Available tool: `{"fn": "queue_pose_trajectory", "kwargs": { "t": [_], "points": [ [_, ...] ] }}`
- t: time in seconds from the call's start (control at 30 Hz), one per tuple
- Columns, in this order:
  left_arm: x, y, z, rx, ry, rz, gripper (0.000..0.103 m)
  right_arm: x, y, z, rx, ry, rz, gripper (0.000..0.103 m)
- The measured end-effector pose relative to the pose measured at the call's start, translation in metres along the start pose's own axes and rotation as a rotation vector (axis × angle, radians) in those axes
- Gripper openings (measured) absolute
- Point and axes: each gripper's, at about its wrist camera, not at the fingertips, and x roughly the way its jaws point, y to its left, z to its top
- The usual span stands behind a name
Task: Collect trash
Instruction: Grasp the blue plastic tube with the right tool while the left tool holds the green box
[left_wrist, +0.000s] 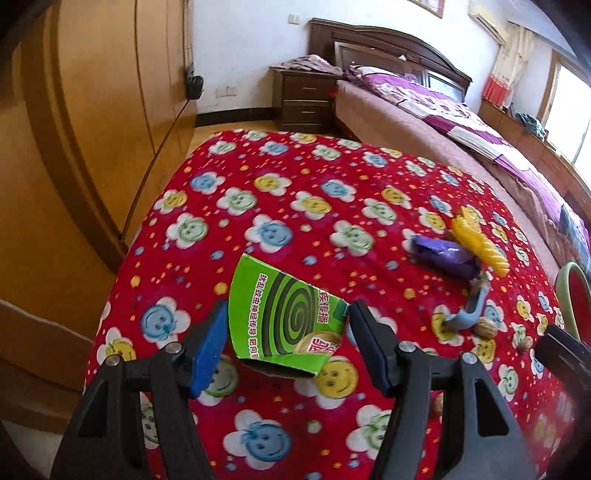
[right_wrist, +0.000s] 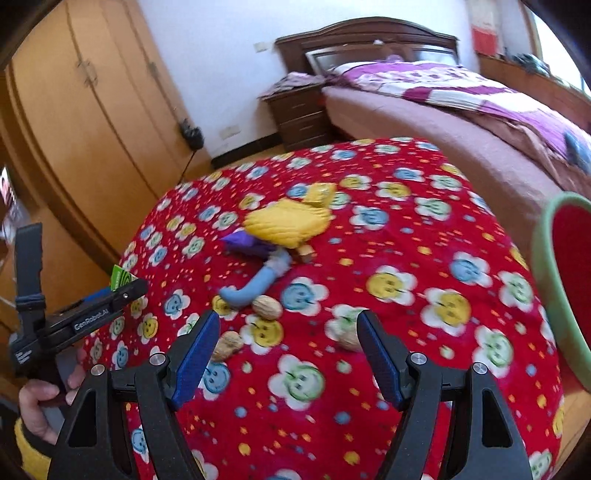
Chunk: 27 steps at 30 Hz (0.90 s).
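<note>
A torn green mosquito-coil box piece (left_wrist: 284, 317) lies on the red flower-print cloth (left_wrist: 295, 192), between the fingers of my open left gripper (left_wrist: 286, 321). Further right lie a yellow wrapper (left_wrist: 480, 240), a purple wrapper (left_wrist: 443, 256), a blue-grey scrap (left_wrist: 469, 310) and walnuts (left_wrist: 485, 326). My right gripper (right_wrist: 288, 339) is open and empty above the cloth, with walnuts (right_wrist: 266, 306) (right_wrist: 227, 345) (right_wrist: 347, 338) close to its fingertips. The yellow wrapper (right_wrist: 288, 221), purple wrapper (right_wrist: 245, 242) and blue-grey scrap (right_wrist: 255, 284) lie beyond. The left gripper (right_wrist: 110, 291) shows at the left.
A green-rimmed red bin (right_wrist: 565, 280) stands at the right edge of the cloth-covered table; it also shows in the left wrist view (left_wrist: 572, 291). A wooden wardrobe (left_wrist: 74, 129) is on the left, a bed (left_wrist: 461, 122) and nightstand (left_wrist: 306, 96) behind.
</note>
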Motion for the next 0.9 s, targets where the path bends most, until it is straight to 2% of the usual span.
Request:
{"fn": "queue_pose_trajectory", "kwargs": {
  "t": [0.17,0.37,0.57,0.73,0.8,0.9],
  "points": [
    [0.005,0.009,-0.007,-0.027,0.012,-0.011,0.066,0.027,0.018,0.007,-0.054,0.050,-0.007,0.077],
    [0.006,0.009,-0.006,-0.035,0.009,-0.031,0.066,0.053,0.033,0.014,-0.128,0.070,-0.039,0.077],
    [0.007,0.013,-0.008,-0.041,0.011,-0.049,0.066,0.077,0.030,0.019,-0.123,0.095,-0.059,0.077],
    [0.011,0.012,-0.007,-0.049,0.016,-0.058,0.066,0.078,0.028,0.017,-0.114,0.070,-0.067,0.076],
    [0.012,0.011,-0.008,-0.048,0.019,-0.061,0.066,0.077,0.029,0.015,-0.119,0.059,-0.086,0.069],
    [0.012,0.009,-0.007,-0.046,0.019,-0.062,0.066,0.072,0.029,0.008,-0.133,0.046,-0.104,0.052]
  ]
}}
